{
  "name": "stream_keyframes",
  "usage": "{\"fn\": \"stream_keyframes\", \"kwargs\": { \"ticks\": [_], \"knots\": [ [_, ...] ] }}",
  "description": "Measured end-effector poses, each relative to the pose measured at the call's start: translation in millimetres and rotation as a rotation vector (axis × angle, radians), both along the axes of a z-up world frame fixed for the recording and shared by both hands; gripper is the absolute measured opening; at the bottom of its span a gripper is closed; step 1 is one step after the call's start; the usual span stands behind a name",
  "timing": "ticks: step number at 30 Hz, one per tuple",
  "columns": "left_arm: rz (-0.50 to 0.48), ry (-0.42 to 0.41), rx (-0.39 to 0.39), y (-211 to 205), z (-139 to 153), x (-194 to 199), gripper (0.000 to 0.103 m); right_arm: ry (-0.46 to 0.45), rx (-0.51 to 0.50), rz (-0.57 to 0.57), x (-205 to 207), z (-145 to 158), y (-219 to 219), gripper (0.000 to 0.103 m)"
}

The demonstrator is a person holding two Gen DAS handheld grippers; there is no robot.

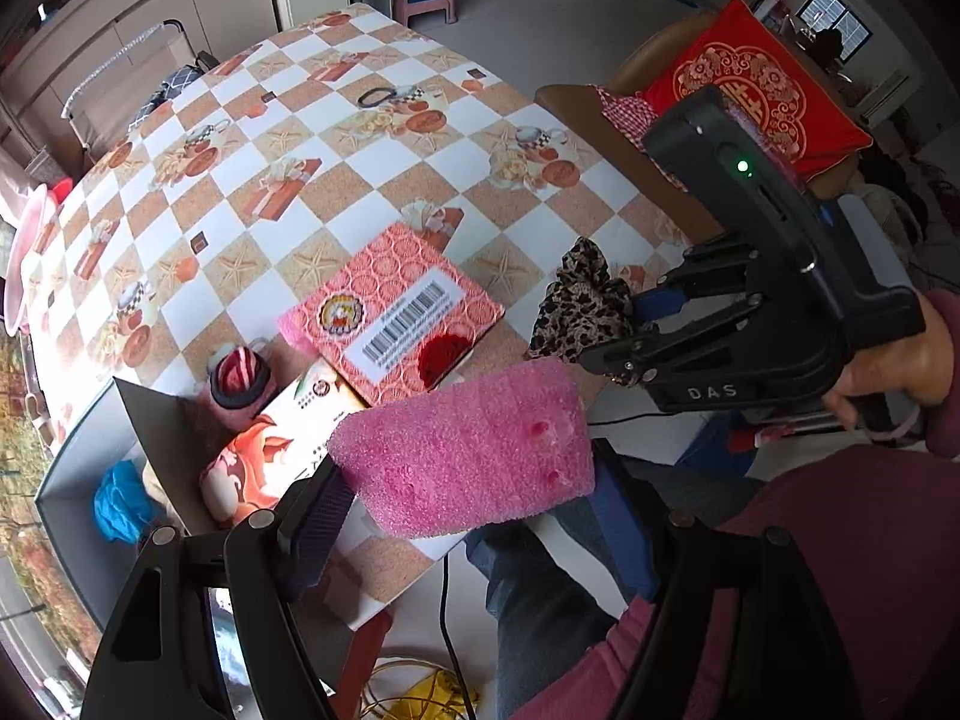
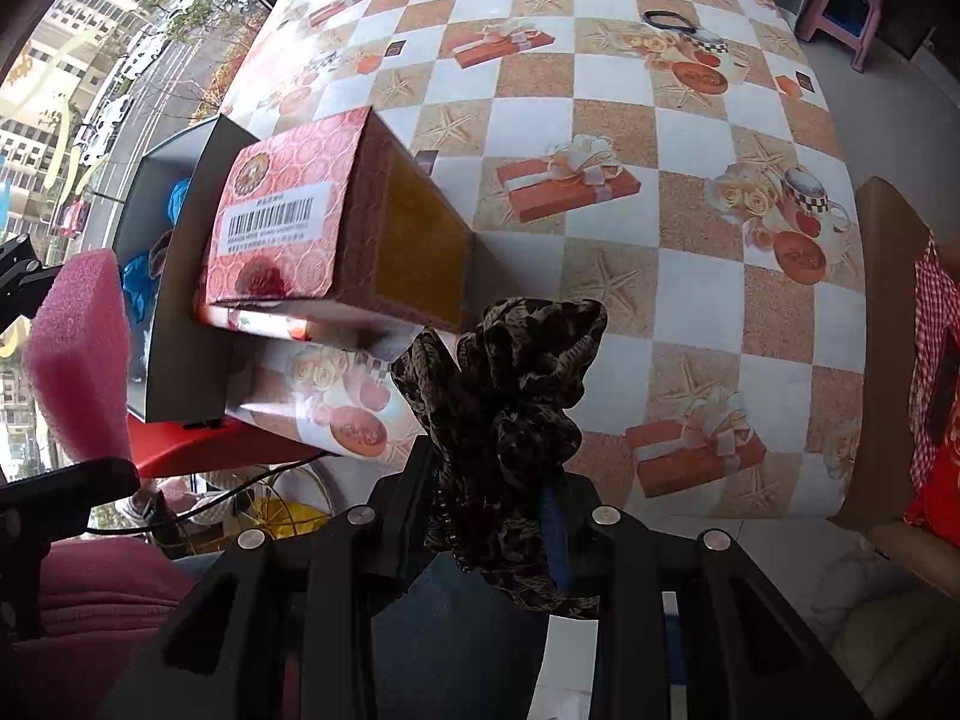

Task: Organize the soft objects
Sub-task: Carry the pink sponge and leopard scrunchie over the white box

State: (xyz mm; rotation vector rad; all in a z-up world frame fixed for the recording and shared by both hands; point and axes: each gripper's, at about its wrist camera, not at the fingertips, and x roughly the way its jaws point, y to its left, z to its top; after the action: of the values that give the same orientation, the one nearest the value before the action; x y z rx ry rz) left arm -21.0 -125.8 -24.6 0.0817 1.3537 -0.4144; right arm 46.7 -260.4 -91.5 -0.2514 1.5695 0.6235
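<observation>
We read "DAS" on our right gripper (image 1: 624, 324), clamping one leopard scrunchie (image 2: 510, 384); our left gripper (image 1: 468, 498) fingers pinch one pink sponge (image 1: 468, 456). One barcoded box (image 1: 396, 312) sits on the counter (image 1: 360, 180).

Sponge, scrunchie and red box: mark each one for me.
sponge (image 1: 468, 450), left wrist view, middle of its pink top face.
scrunchie (image 2: 510, 384), right wrist view, centre of the leopard fabric bunch.
red box (image 1: 396, 306), left wrist view, lid near the barcode label.

I see right gripper (image 1: 606, 324) black, angular linkage arms, silver screws, green LED lit, white "DAS" lettering, blue finger pads; left gripper (image 1: 468, 480) black, round silver bolts; maroon sleeve (image 1: 852, 570), bare hand (image 1: 894, 366)
</observation>
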Motion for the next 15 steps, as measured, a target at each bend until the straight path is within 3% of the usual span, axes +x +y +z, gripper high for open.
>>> {"fn": "stream_keyframes", "kwargs": {
  "ticks": [8,15],
  "knots": [
    [0.031,0.079,0.042,23,-26,-27,0.079,0.043,0.008,0.122,-31,-6,28,0.034],
    [0.126,0.104,0.066,49,-38,-44,0.079,0.055,0.023,0.286,-51,-1,67,0.034]
  ]
}}
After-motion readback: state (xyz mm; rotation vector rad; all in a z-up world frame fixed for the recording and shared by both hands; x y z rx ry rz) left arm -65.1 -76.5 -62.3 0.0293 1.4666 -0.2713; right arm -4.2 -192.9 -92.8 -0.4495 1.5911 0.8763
